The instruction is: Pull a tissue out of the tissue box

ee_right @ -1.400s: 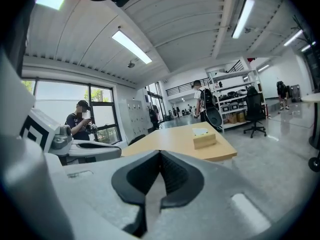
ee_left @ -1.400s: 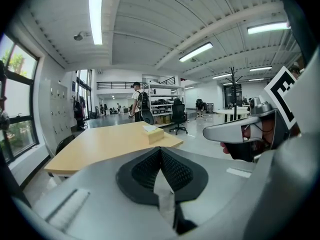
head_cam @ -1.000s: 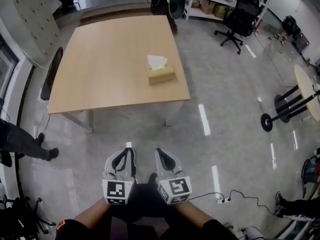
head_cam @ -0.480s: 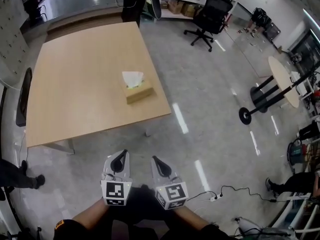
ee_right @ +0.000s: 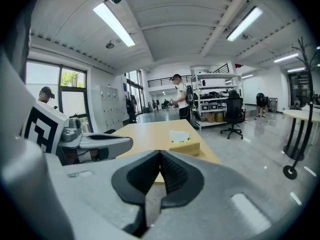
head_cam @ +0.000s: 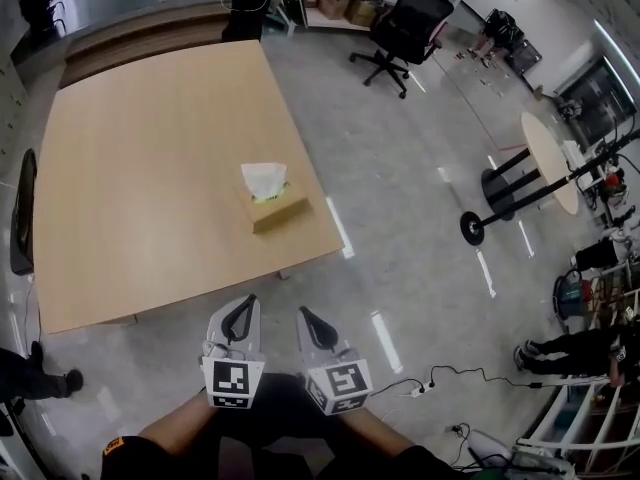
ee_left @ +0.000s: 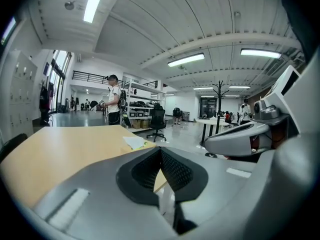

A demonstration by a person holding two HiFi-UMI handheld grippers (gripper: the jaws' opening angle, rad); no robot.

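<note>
Pale wood table (head_cam: 150, 168) carried the box (head_cam: 278, 208) by its near-right corner, long axis along the near edge, tissue (head_cam: 263, 179) standing up from its top. Left gripper (head_cam: 241, 306) and right gripper (head_cam: 304, 315) hung over floor (head_cam: 420, 228) short of that edge, jaws together, holding nothing. Gripper views showed a person (ee_left: 114, 100) whole at the far edge, while the head view cropped them. A chair (head_cam: 405, 26) stood beyond.
</note>
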